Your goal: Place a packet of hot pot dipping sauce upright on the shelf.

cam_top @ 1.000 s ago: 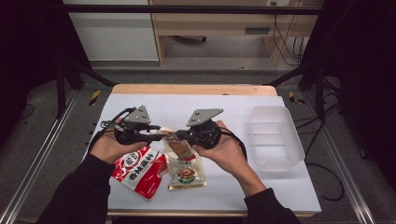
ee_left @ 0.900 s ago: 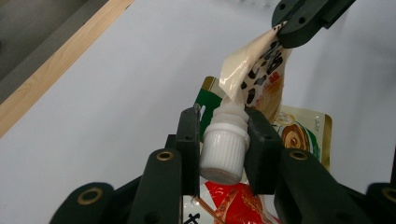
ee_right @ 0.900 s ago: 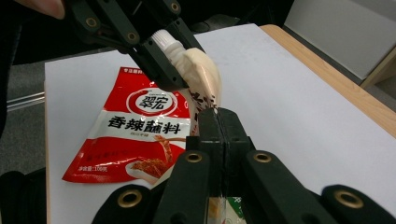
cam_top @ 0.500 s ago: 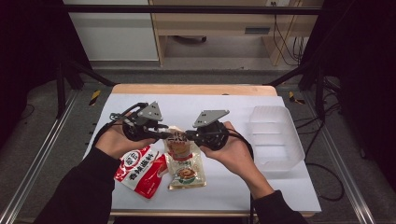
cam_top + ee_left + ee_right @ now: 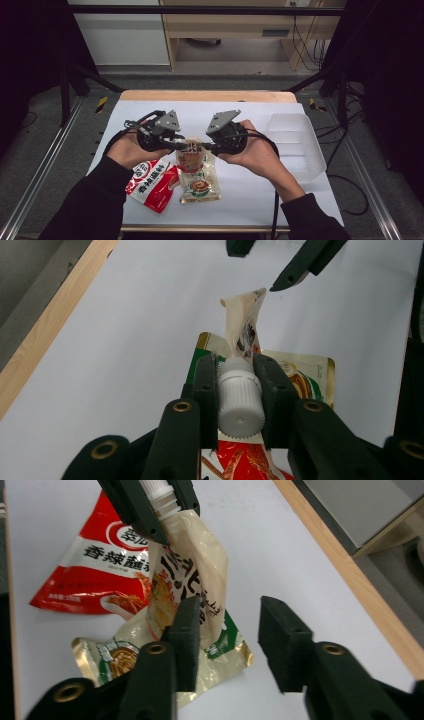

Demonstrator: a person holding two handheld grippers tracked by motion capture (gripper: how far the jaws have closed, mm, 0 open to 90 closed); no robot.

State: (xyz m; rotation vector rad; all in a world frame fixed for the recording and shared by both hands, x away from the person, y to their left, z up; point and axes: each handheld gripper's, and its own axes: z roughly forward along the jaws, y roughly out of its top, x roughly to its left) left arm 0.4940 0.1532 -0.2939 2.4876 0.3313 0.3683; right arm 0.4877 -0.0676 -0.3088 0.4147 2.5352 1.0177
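Observation:
My left gripper (image 5: 241,385) is shut on the white ribbed cap (image 5: 241,401) of a beige spout pouch (image 5: 245,330); its jaws have just been closing tighter on it. The pouch (image 5: 191,152) hangs between both hands above the table. My right gripper (image 5: 232,625) stands open, its jaws having just been opening. The pouch's lower end (image 5: 192,575) lies by its left jaw, and neither pad presses on it. In the high view the left gripper (image 5: 181,146) and right gripper (image 5: 209,148) face each other closely.
A red snack packet (image 5: 152,182) and a gold-green packet (image 5: 200,187) lie flat on the white table sheet (image 5: 250,120) under the hands. A clear plastic tub (image 5: 295,142) stands at the right. The wooden table edge (image 5: 210,95) runs along the far side.
The right gripper's jaws have opened and let go of the pouch's lower end. The left gripper has shifted slightly right and up with the cap in its grip.

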